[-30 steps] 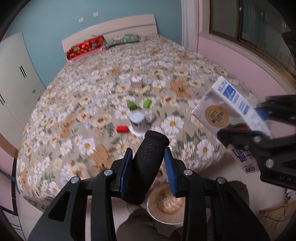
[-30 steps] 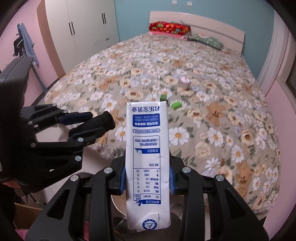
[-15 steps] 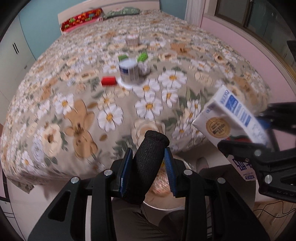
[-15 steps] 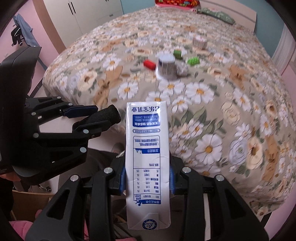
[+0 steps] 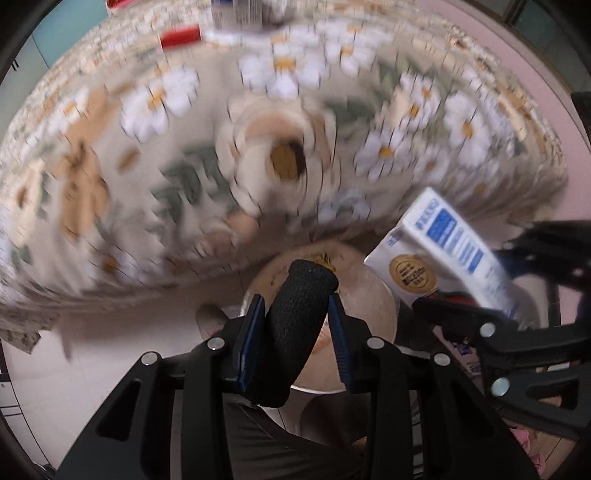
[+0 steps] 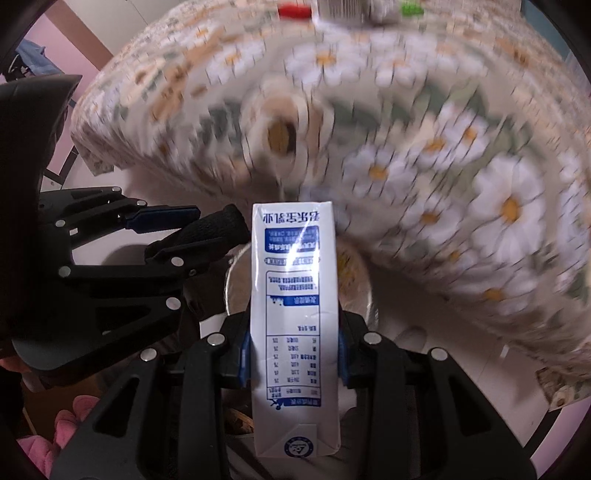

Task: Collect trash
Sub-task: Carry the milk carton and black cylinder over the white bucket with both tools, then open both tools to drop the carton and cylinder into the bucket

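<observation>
My left gripper (image 5: pixel 295 339) is shut on a black foam tube (image 5: pixel 295 325), which also shows in the right wrist view (image 6: pixel 214 229). My right gripper (image 6: pixel 293 354) is shut on a white and blue milk carton (image 6: pixel 293 314), held upright; the carton also shows at the right of the left wrist view (image 5: pixel 439 254). Both items hang over a round bin lined with clear plastic (image 5: pixel 369 295), on the floor at the bed's foot; its rim also shows behind the carton in the right wrist view (image 6: pixel 354 280). Both views are motion-blurred.
The bed with a daisy-print cover (image 5: pixel 184 147) fills the upper part of both views. At its far top lie a red block (image 5: pixel 181 35), a can (image 6: pixel 340 7) and a green block (image 6: pixel 412 9). Pale floor (image 5: pixel 92 354) lies below the bed edge.
Both grippers have tilted down and moved toward the bin at the bed's foot, still holding the tube and carton. The bed items have slid to the top edge of the views.
</observation>
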Demonstrator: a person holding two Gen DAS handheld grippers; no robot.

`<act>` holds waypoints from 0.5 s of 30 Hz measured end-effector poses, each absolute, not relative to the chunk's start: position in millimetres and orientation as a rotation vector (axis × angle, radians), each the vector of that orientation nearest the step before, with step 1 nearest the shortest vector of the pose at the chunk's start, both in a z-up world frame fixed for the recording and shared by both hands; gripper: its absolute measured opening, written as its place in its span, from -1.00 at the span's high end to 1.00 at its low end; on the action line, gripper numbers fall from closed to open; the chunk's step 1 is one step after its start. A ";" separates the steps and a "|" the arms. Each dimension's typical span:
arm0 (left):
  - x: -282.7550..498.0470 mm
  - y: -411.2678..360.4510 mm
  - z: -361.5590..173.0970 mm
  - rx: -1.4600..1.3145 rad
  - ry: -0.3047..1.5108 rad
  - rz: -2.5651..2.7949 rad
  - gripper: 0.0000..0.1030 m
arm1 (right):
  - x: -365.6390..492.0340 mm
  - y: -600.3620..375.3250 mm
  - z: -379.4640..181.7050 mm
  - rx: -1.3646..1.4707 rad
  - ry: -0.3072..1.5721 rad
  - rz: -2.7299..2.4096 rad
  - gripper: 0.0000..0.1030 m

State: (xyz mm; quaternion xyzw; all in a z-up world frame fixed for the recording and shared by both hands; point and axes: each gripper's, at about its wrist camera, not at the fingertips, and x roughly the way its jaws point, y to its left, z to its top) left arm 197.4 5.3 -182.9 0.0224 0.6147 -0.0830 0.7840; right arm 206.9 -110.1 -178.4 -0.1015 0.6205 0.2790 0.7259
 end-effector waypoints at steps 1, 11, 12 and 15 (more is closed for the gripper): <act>197.1 4.9 -192.9 0.042 1.342 -0.177 0.27 | 206.3 -109.9 -189.8 -0.215 1.387 0.614 0.31; 198.1 0.4 -272.1 -0.004 1.465 -0.148 0.27 | 206.0 -112.6 -281.4 -0.142 1.532 0.574 0.31; 198.5 0.9 -278.1 -0.008 1.477 -0.145 0.27 | 206.3 -112.4 -288.8 -0.138 1.544 0.571 0.31; 199.2 0.9 -304.6 -0.023 1.518 -0.126 0.27 | 203.8 -113.0 -314.0 -0.127 1.577 0.560 0.31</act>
